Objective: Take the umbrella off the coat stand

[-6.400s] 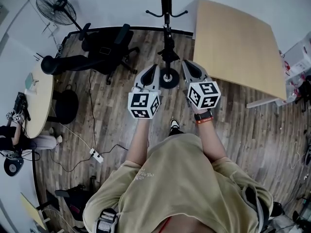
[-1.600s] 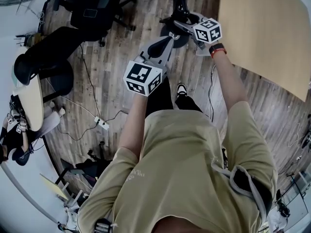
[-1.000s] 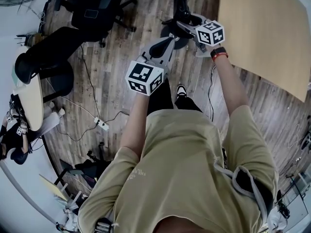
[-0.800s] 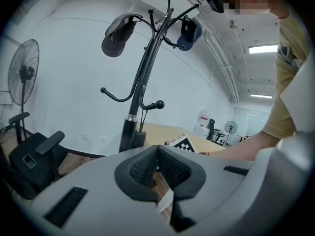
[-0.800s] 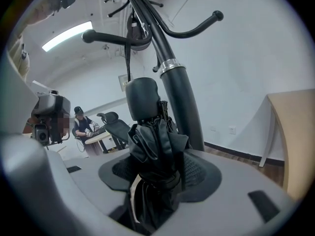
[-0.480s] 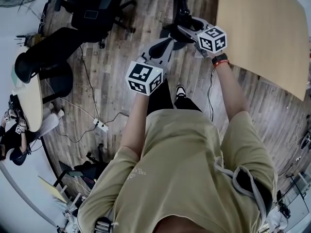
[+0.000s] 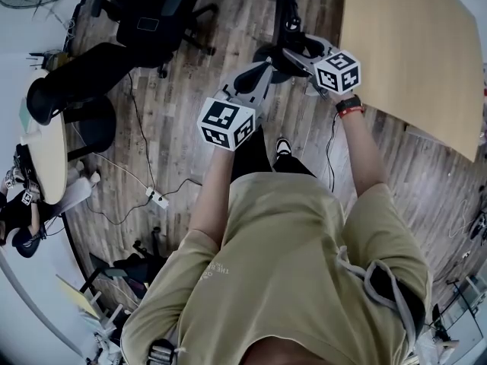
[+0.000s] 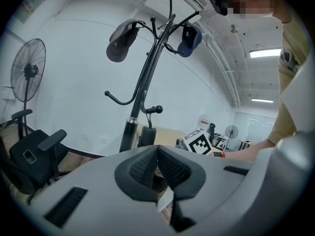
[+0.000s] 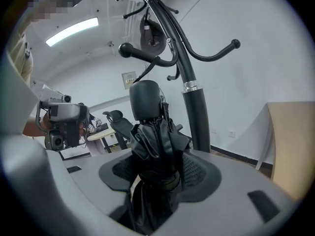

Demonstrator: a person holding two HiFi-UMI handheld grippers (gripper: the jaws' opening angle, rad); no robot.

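The black coat stand [image 9: 189, 77] rises just behind my right gripper [image 9: 155, 173], which is shut on a folded black umbrella [image 9: 152, 146]. The umbrella stands upright between the pads, its handle [image 9: 145, 100] on top. A thin strap runs from the handle up toward a ball-tipped hook [image 9: 125, 48]; I cannot tell whether it still hangs there. In the head view the right gripper [image 7: 295, 52] is beside the stand's pole [image 7: 288, 10], above its base [image 7: 266, 55]. My left gripper [image 8: 157, 154] is shut and empty, a little short of the stand [image 8: 142, 87]; the umbrella [image 8: 146, 136] shows past it.
Two caps [image 8: 122, 41] [image 8: 189, 37] hang on the upper hooks. Office chairs [image 7: 152, 21] and a floor fan [image 8: 29, 73] stand to the left. A wooden table [image 7: 411, 44] is close on the right. A cable and power strip [image 7: 156, 198] lie on the floor.
My right gripper has lifted and drawn back a little from the stand's pole with the umbrella in it. The left gripper has stayed where it was.
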